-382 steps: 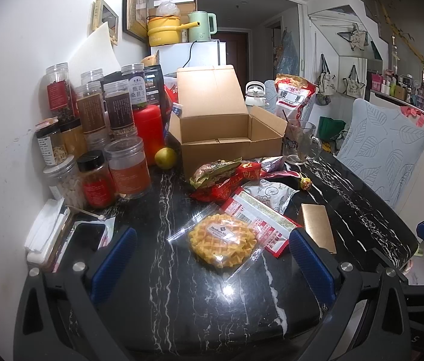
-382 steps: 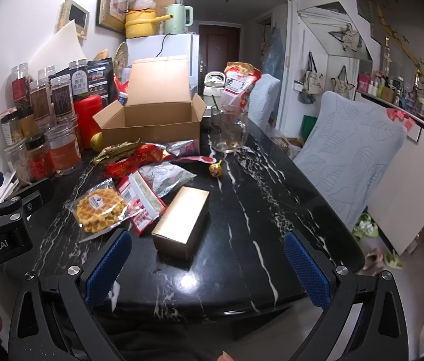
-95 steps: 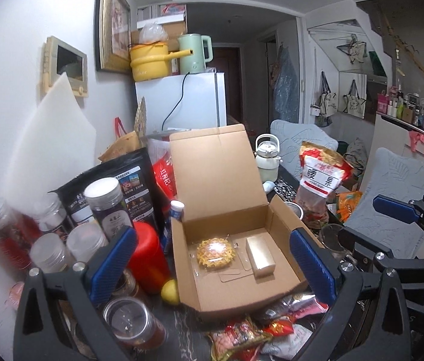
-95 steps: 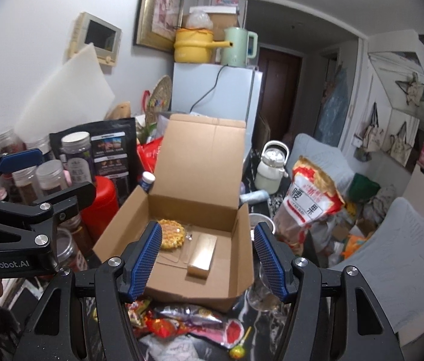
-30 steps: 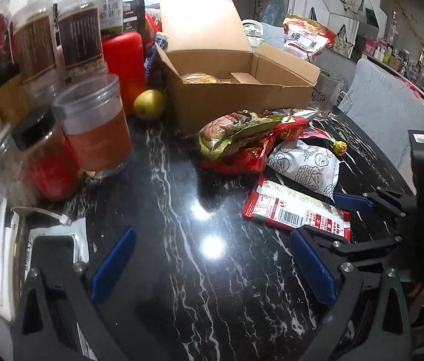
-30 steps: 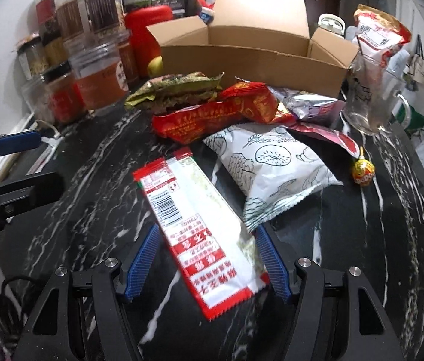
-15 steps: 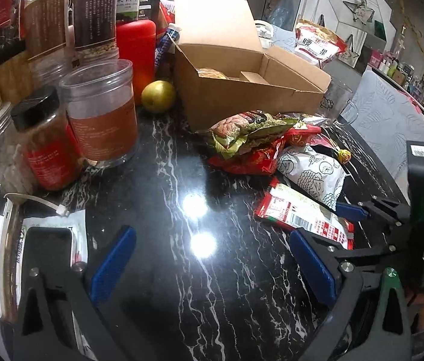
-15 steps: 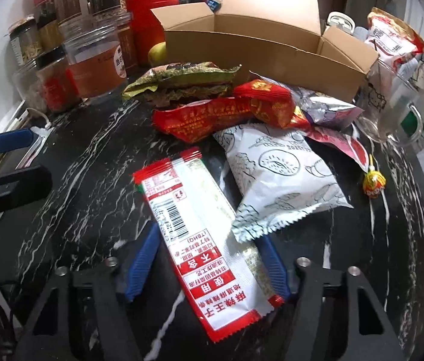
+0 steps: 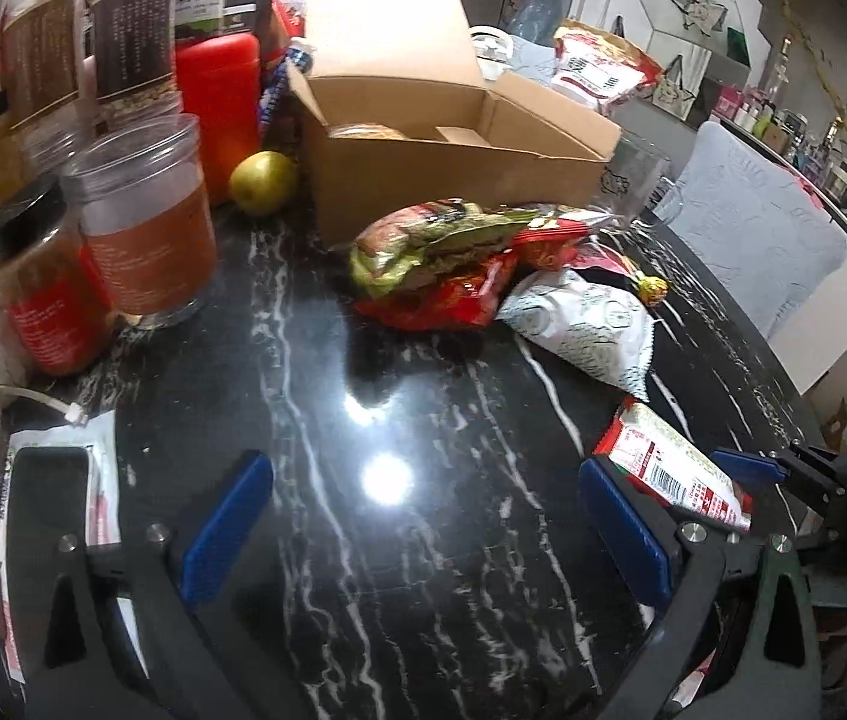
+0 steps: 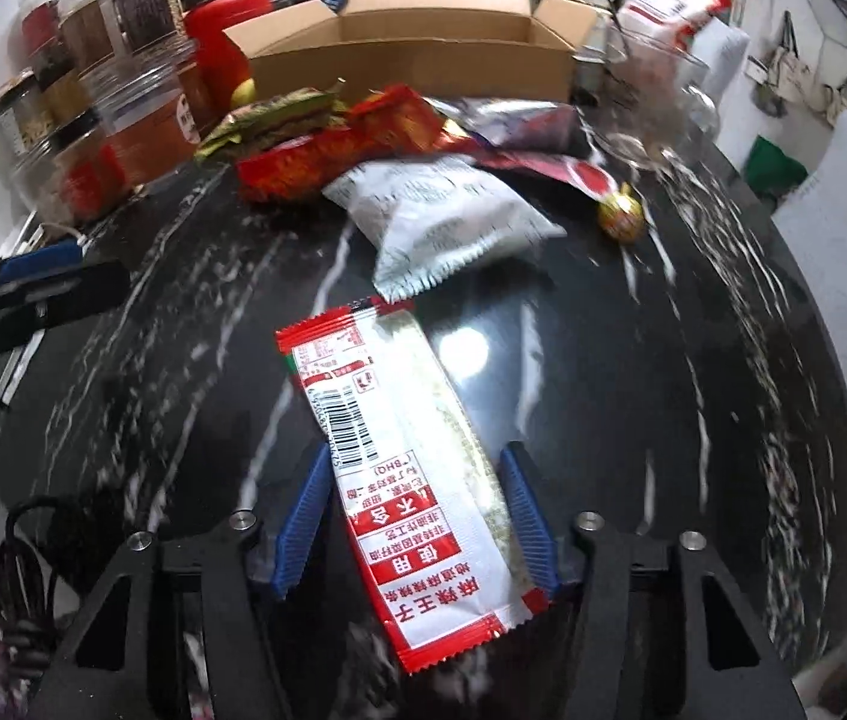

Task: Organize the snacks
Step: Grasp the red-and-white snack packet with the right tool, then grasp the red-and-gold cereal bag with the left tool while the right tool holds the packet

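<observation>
My left wrist camera is looking steeply down across the black marble table point(image 9: 315, 396) toward the cardboard box point(image 9: 459, 174) near its far edge. My right one is hovering closer over the red-edged packet point(image 10: 405, 468), sharing that box point(image 10: 411, 60) and packet point(image 9: 672, 468).

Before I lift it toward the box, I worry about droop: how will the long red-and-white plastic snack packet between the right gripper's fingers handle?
The long red-and-white plastic snack packet looks thin and flat, so probably light. Most of its length runs beyond the right gripper, so the far end may sag. Its glossy film could slip between the blue pads, which do not clearly press it yet.
</observation>
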`<state>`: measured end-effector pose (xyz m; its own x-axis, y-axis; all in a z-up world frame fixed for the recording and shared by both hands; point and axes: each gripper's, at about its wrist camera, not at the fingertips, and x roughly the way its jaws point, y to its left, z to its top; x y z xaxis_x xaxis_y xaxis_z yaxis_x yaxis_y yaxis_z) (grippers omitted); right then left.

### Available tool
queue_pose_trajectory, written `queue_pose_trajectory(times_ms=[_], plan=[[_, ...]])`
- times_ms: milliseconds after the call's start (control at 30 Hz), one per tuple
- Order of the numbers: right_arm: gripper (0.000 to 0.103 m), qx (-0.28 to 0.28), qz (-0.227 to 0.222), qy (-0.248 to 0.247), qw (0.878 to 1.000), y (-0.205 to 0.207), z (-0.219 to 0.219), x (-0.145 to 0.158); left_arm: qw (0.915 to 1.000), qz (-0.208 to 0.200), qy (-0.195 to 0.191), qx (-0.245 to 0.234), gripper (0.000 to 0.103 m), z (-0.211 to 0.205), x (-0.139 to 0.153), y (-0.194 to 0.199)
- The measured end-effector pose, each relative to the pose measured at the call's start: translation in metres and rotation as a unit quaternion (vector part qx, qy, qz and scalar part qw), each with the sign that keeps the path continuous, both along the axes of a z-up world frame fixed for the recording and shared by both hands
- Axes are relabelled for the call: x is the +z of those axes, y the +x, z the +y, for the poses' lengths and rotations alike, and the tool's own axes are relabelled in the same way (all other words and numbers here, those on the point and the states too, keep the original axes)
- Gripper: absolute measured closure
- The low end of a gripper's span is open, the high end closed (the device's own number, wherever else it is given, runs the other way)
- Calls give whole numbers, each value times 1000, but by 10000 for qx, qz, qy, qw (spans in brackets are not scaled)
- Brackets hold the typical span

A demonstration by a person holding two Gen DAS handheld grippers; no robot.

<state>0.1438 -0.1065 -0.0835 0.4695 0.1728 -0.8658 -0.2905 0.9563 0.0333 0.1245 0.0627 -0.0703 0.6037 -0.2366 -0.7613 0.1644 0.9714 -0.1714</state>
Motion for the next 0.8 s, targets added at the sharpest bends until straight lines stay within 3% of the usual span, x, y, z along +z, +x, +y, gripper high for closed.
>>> queue_pose_trajectory(times_ms=[200, 233, 267, 367, 633, 800], plan=[[32, 219, -117, -168, 9996, 0, 2, -3, 9998, -64, 150, -76, 0, -16, 4, 0], [35, 254, -110, -168, 9995, 2, 3, -3, 9998, -63, 169, -70, 0, -18, 4, 0], [54, 286, -125, -169, 9994, 3, 6, -3, 9998, -56, 169, -61, 0, -18, 4, 0], [58, 363, -257, -168, 9989, 1, 6, -2, 9999, -11, 147, -3, 0, -19, 3, 1], [61, 113, -215, 506, 9984, 0, -16, 3, 9998, -92, 153, 108, 0, -18, 9, 9], [61, -194, -271, 680, 9971, -6, -34, 14, 9992, -305, 227, 123, 0, -18, 21, 20]])
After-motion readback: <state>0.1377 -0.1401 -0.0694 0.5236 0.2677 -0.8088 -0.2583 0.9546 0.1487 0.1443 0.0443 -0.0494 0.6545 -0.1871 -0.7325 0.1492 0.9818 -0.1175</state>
